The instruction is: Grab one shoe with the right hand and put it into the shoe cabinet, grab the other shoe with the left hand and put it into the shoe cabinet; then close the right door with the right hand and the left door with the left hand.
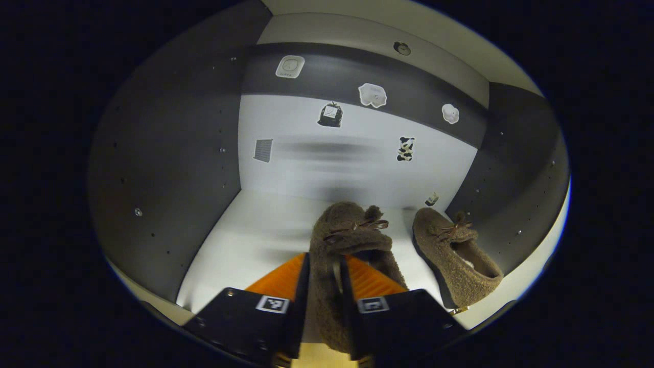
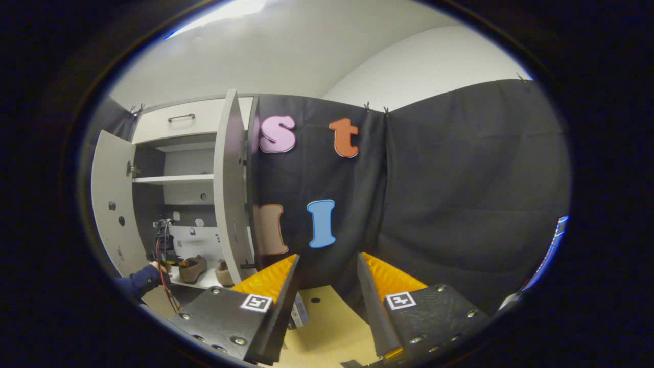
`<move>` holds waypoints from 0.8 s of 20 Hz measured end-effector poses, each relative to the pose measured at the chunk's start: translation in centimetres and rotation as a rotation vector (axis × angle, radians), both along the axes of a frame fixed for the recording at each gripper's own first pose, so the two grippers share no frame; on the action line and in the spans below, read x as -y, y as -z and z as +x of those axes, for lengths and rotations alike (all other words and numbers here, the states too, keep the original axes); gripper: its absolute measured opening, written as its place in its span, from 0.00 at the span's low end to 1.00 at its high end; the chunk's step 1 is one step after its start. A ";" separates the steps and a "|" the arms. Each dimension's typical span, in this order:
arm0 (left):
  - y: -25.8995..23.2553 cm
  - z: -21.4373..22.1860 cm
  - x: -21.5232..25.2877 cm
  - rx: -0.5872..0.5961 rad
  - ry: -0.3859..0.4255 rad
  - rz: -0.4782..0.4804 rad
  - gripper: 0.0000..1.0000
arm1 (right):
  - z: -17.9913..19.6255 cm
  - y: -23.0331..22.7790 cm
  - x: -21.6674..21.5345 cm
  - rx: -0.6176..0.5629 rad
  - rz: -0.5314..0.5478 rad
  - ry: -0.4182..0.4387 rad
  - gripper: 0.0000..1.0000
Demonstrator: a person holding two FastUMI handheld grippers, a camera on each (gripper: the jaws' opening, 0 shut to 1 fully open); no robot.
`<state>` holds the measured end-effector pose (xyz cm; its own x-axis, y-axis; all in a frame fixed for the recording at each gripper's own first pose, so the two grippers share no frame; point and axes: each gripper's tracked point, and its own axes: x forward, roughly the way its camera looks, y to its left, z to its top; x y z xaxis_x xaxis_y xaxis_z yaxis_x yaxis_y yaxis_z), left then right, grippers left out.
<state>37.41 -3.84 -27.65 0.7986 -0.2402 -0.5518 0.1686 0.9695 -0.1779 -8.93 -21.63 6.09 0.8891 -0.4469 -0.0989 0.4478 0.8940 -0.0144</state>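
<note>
second shoe going in now. left gripper [image 1: 325, 286] pinching the fuzzy brown shoe [image 1: 347, 245] by its heel, toe pointing into the shoe cabinet [image 1: 168, 153]. other shoe [image 1: 454, 255] already parked on the shelf at 3 o'clock. right gripper [image 2: 327, 291] hanging back, jaws wide, holding nothing. next up probably: set down, let go, back out, then the right door [image 2: 232, 189].

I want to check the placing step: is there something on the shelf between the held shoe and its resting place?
Nothing visible blocks it. The left tool is shut on the brown shoe, already inside the cabinet above the white shelf. The other shoe lies to the side, apart from it, near the dark side wall.
</note>
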 end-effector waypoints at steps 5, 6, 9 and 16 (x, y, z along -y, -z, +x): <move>-4.7 -1.9 -1.5 0.110 -0.021 0.064 0.80 | 1.8 1.3 -0.2 -0.020 0.011 -0.049 0.72; -6.3 -2.7 -1.3 0.148 -0.014 0.054 0.80 | 2.4 1.5 -0.3 -0.022 0.018 -0.062 0.81; -10.9 -6.2 -1.0 0.240 -0.007 0.035 0.81 | 4.1 1.9 -0.3 -0.012 0.042 -0.110 0.99; -21.2 -16.9 -2.6 0.447 -0.004 0.090 0.90 | 9.7 1.6 -2.0 0.003 0.061 -0.240 0.95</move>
